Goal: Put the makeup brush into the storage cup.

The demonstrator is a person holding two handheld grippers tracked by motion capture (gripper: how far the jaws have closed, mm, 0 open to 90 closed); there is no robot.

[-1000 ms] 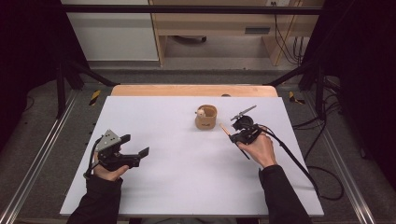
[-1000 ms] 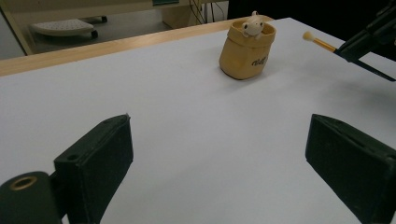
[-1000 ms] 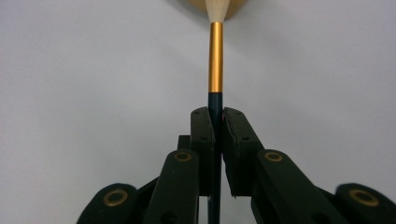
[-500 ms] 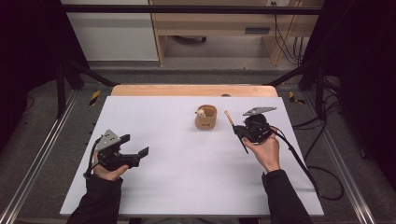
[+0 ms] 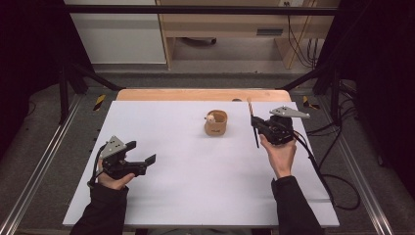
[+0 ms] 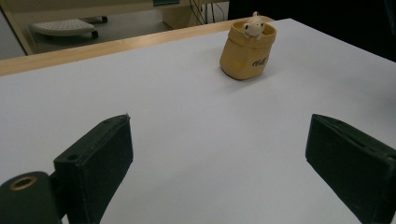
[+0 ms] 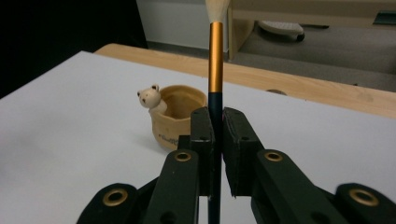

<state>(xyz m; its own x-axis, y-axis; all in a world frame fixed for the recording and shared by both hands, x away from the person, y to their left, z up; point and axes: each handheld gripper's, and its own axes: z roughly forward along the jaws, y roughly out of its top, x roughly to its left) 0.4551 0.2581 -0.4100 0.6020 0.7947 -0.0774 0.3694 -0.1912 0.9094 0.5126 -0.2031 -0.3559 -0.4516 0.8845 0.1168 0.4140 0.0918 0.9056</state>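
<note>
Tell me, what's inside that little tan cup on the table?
The tan cup looks empty as far as its inner wall shows, and a small bear figure sits at its rim. Its bottom is hidden by the near wall. The brush is outside it, clamped in the right gripper.

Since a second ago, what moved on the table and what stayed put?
The right gripper, shut on the brush, lifted it off the table and swung it upright, drifting right, away from the bear cup. The left gripper stayed open and still; the cup did not move.
</note>
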